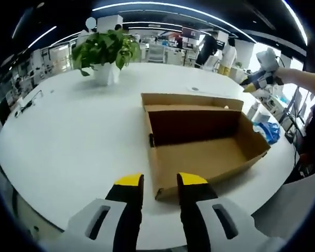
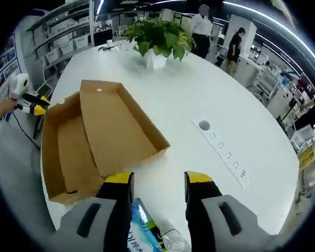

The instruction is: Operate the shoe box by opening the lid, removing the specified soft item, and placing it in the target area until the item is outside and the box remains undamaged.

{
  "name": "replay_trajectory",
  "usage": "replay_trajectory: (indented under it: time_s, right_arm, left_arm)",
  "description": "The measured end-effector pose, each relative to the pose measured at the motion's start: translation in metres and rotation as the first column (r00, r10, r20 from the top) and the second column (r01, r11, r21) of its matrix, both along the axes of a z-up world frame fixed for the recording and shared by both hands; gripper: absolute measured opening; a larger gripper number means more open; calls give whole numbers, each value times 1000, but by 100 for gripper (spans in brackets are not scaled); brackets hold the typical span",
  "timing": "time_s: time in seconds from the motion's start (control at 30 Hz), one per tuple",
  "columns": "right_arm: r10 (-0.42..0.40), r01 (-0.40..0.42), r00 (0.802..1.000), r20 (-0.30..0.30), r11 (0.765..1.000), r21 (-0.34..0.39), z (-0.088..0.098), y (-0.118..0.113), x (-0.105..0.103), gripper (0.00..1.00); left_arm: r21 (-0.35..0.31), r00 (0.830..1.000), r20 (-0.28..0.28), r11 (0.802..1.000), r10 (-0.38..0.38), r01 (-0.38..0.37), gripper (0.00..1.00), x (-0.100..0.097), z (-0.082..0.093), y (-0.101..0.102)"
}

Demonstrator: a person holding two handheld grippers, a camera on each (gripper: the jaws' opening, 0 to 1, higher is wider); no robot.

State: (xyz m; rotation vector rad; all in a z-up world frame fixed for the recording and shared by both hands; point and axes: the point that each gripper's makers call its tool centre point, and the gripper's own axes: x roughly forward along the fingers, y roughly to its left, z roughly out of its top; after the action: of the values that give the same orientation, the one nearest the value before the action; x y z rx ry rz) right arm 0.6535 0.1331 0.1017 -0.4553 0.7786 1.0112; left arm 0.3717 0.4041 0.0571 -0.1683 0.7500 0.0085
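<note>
White table fills the middle of both views, with an open-plan office behind it and a potted plant at the upper left of the left gripper view. At that view's centre the shoe box lies open, its lid folded back flat, nothing visible inside. At the bottom, the left gripper has its jaws spread, holding nothing. In the right gripper view, the right gripper at the bottom has its jaws apart around a soft plastic packet with blue print; whether they grip it I cannot tell. A strip of sockets sits at centre right.
</note>
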Motion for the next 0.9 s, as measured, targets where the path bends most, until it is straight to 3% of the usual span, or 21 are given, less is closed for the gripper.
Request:
replay_trajectory:
  time_s: [0.07, 0.1, 0.27, 0.37, 0.67, 0.83, 0.87, 0.9]
  right_arm:
    - [-66, 68, 997, -46, 997, 38, 0, 6, 2, 36]
    - [-124, 131, 987, -100, 989, 70, -1, 12, 3, 35]
    - [-233, 259, 952, -201, 958, 119, -9, 26, 9, 32]
    - [-244, 268, 949, -198, 958, 102, -18, 31, 12, 32]
    - [-323, 346, 911, -256, 937, 47, -49, 36, 13, 30]
    - [-371, 397, 877, -306, 918, 25, -66, 40, 14, 28]
    - [-390, 419, 861, -325, 908, 22, -69, 42, 13, 27]
    - [-390, 420, 860, -329, 907, 24, -71, 43, 13, 25]
  left_arm:
    - [-13, 1000, -10, 1000, 10, -10, 23, -2, -3, 0]
    - [-19, 1000, -14, 1000, 15, -15, 22, -2, -4, 0]
    - [-43, 999, -28, 999, 27, -29, 16, -2, -7, -3]
    - [-49, 999, -25, 998, 35, -36, 13, 0, -7, -2]
    - [-62, 998, -23, 997, 52, -54, 8, 3, -8, 1]
    - [-72, 998, -29, 996, 57, -59, 8, 5, -12, 0]
    - [-72, 998, -30, 996, 56, -58, 8, 5, -12, -1]
    - [-74, 998, -30, 996, 56, -58, 7, 6, -13, -2]
